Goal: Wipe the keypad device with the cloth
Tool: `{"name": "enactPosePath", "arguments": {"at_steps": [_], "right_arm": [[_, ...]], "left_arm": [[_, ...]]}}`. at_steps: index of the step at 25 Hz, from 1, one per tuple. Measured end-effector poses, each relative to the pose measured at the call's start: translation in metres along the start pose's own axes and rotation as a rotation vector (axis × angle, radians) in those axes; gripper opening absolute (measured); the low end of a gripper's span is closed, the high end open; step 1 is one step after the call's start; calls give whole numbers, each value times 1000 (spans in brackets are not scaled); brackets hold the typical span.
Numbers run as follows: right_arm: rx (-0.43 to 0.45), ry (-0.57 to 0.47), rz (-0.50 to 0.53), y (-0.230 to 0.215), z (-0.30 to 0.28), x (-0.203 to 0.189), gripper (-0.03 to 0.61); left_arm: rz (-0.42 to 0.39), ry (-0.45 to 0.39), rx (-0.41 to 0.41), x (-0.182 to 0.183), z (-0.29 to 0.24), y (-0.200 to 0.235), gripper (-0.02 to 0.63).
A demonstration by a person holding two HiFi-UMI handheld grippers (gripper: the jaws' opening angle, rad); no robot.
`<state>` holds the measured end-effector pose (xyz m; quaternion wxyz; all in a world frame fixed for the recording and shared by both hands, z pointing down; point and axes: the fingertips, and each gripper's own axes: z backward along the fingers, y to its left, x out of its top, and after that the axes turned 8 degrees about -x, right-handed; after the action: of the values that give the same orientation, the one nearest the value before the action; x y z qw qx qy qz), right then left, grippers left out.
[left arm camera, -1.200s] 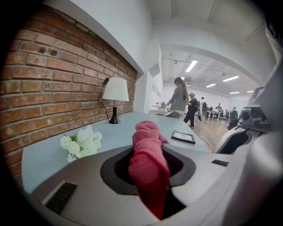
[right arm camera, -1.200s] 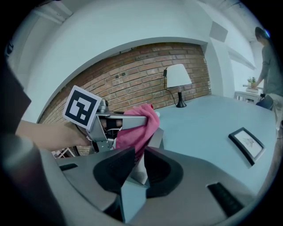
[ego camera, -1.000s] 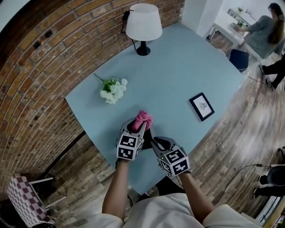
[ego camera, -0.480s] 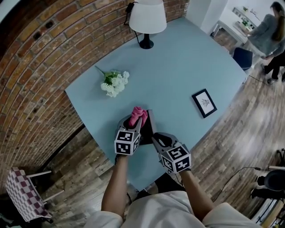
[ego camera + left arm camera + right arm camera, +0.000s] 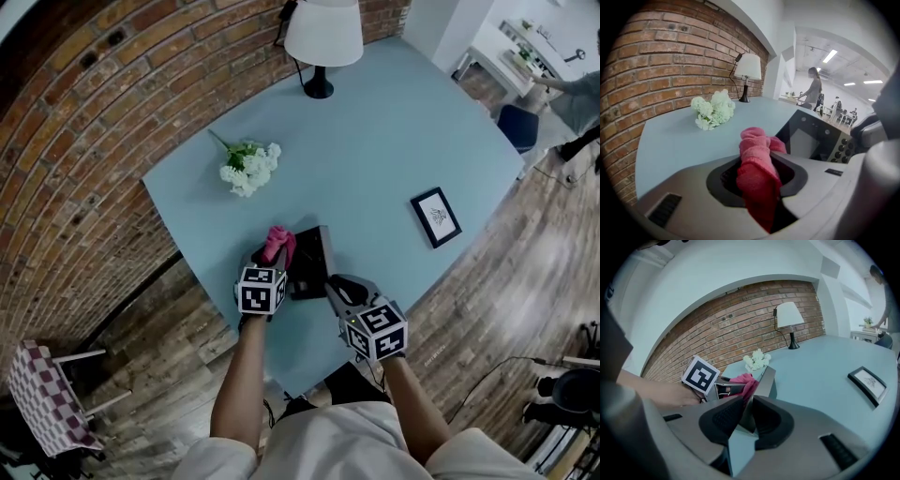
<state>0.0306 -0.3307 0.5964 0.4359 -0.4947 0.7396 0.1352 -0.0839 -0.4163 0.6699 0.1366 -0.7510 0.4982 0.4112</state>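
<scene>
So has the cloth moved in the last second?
Yes. The cloth has slid left, away from the frame, uncovering more of the keypad.

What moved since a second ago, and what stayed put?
The left gripper slid the pink cloth leftward across the keypad device, uncovering more of its face. The right gripper stayed shut on the device's edge, the left on the cloth. The lamp, flowers and picture frame stayed put.

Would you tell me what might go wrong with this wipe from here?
The right gripper pinches only the edge of the device, holding it tilted; pressure from the cloth in the left gripper may twist it free. It is near the table edge, so it could fall.
</scene>
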Motion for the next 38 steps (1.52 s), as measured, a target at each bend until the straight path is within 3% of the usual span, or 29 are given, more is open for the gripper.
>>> {"name": "enactPosePath", "arguments": {"at_steps": [5,9,13,16,20,26,38], "right_arm": [[2,-4,-17,0,-1,0,91],[12,-18,-46,-2,6,-2,92],[12,-42,-103,-5,15,-6,94],[9,-47,-121,-6,16,-9,94],[2,-54,-116,-5,15,-8,94],[1,-59,-143,-6,16,-10,95],[-5,-62,-140,-6,17,-9,95]], "left_arm": [[-18,41,35,-9,4,13,140],[32,-104,-16,16,27,2,129],[68,-259,-143,58,52,-36,127],[88,-313,-236,76,57,-69,127],[47,-266,-286,72,39,-99,127],[-77,-220,-238,58,26,-111,140],[25,-171,-169,13,27,-71,142]]}}
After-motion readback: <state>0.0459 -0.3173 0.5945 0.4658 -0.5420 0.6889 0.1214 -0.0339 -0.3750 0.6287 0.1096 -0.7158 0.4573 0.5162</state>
